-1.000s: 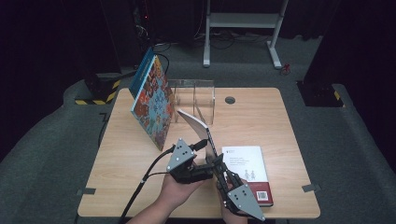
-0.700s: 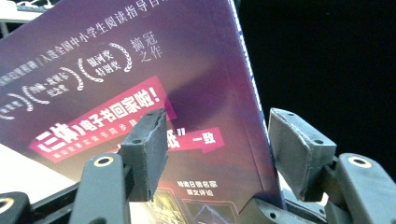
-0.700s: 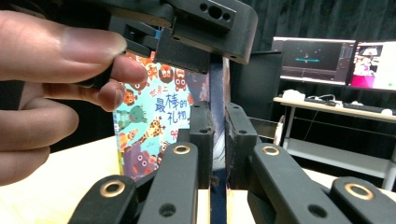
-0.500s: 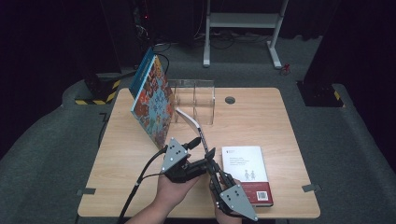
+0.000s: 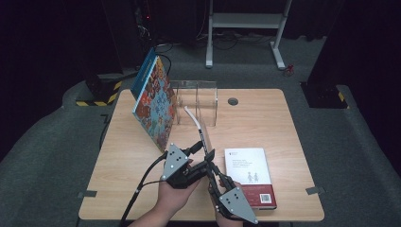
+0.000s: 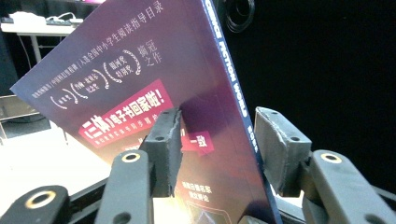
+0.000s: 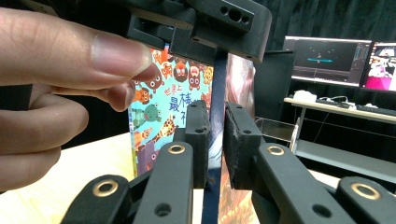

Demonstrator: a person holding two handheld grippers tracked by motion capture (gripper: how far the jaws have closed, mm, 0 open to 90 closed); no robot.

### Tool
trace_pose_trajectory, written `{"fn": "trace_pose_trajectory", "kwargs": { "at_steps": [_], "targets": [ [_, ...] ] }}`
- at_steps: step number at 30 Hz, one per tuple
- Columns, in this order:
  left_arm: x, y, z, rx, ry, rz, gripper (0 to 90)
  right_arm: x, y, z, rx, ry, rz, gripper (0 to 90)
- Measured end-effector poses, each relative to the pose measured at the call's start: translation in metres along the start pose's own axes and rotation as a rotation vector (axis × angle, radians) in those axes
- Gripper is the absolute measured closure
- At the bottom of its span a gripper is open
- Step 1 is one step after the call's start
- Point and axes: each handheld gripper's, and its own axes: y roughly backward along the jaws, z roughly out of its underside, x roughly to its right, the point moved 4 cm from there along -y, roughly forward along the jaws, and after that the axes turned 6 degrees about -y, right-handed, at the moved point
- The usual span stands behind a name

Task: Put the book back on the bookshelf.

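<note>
Holding thin purple book (image 5: 197, 124) upright on edge near table (image 5: 265, 118) front, long axis running fwd toward clear rack (image 5: 196, 99). Right gripper (image 7: 215, 140) clenched on its near edge; left gripper (image 6: 215, 144) straddling spine from the left, jaws just closing, pads not yet pressing. Both hands equally near.
</note>
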Motion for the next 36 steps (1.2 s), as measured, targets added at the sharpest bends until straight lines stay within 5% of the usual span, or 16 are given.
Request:
{"fn": "trace_pose_trajectory", "kwargs": {
  "at_steps": [26,36],
  "targets": [
    [0.001,0.004,0.008,0.044,0.041,-0.052,83.4,-0.011,-0.009,0.006,-0.047,0.008,-0.043,64.2],
    [-0.006,0.006,0.012,0.059,0.024,-0.043,84.4,-0.013,-0.01,0.006,-0.07,-0.011,-0.079,64.4]
  ]
}}
